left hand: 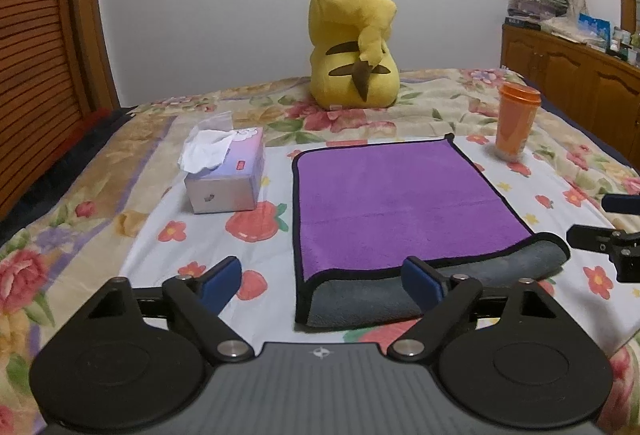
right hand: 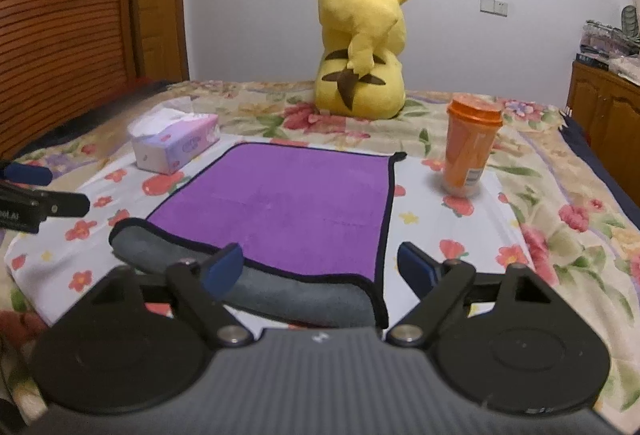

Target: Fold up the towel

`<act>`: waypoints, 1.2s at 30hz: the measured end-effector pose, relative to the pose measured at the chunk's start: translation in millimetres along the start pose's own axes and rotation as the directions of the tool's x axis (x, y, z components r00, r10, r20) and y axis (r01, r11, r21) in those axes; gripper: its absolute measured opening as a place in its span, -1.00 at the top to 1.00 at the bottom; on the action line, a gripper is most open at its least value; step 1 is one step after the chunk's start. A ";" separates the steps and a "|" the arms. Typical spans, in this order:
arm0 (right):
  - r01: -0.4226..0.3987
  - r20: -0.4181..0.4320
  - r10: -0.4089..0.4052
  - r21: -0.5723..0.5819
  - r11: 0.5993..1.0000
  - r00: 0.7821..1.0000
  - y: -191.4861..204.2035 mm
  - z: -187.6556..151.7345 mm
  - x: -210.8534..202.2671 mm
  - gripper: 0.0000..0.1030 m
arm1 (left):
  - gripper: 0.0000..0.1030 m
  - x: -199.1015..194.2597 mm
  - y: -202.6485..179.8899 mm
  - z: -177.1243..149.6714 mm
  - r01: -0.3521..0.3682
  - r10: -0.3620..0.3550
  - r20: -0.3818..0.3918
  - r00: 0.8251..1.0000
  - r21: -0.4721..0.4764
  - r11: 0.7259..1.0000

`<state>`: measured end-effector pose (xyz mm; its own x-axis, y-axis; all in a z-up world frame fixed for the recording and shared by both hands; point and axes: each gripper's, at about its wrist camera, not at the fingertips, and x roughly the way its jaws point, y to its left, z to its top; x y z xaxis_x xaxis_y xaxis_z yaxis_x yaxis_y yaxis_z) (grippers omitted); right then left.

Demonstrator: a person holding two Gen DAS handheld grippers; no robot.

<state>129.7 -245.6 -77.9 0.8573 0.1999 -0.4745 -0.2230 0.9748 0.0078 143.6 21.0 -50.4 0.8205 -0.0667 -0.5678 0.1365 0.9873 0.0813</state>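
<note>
While your left gripper (left hand: 322, 273) and right gripper (right hand: 320, 265) both stood spread and empty, the purple towel (left hand: 384, 195) lay folded once on the bedsheet (left hand: 160, 255); further folds likely remained.

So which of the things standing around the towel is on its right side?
The orange cup; the tissue box sits left of the purple towel, and the Pikachu plush behind it.

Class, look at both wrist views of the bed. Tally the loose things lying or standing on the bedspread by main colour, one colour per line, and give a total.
Purple: 1, the towel
Yellow: 1, the plush toy
Orange: 1, the cup
Pale lilac: 1, the tissue box
Total: 4
</note>
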 end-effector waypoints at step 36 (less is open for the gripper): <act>-0.033 -0.170 0.040 0.047 0.998 0.985 -31.0 0.2 59.4 -0.37 | 0.33 69.7 18.5 -2.0 0.034 -0.031 -0.139 0.990 0.021 0.999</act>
<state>187.6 -263.9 -106.1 0.7562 0.2192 -0.6165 -0.2286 0.9713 0.0649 202.3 35.0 -90.1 0.7310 -0.0764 -0.6781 0.1760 0.9812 0.0792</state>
